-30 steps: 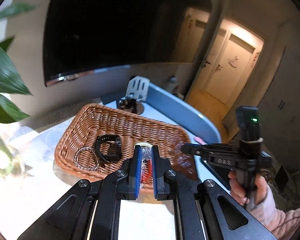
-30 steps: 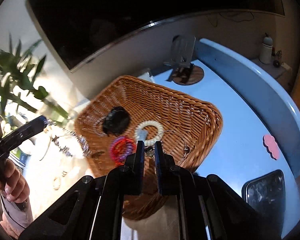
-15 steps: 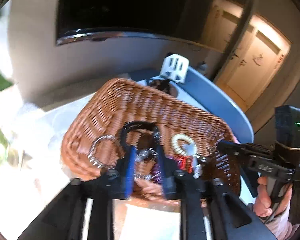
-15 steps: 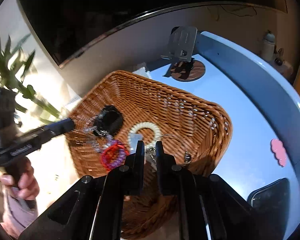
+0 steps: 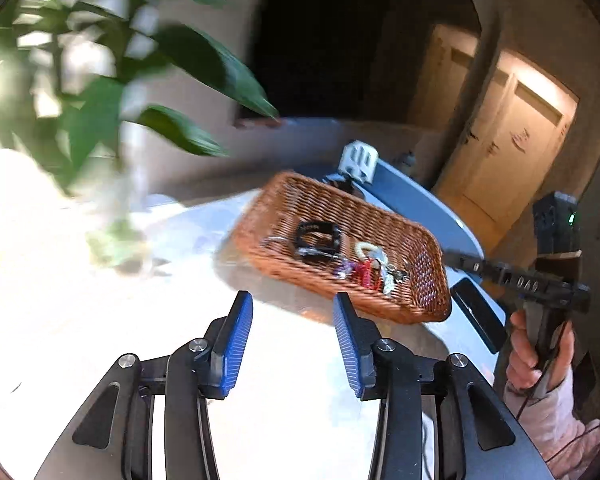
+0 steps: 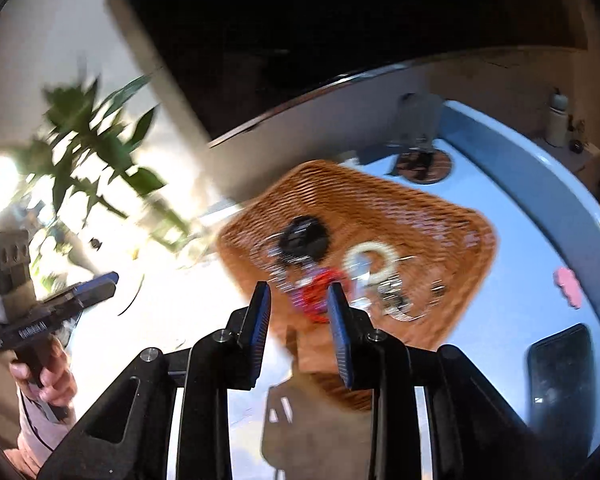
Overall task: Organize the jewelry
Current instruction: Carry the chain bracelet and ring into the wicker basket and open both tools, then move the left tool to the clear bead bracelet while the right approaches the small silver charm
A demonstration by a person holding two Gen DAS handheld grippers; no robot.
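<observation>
A brown wicker basket sits on the table and holds a black watch, a white bead bracelet, red and purple bands and silver chains. My left gripper is open and empty over the bright tabletop, left of and short of the basket. My right gripper is open and empty above the basket's near edge. Each gripper shows in the other's view, the right one and the left one.
A leafy plant stands at the left. A phone stand is behind the basket. A dark phone and a pink clip lie on the blue surface at the right.
Both grippers have opened. The left one dropped the silver chain into the basket and pulled back to the left; the right one released its piece there too.
</observation>
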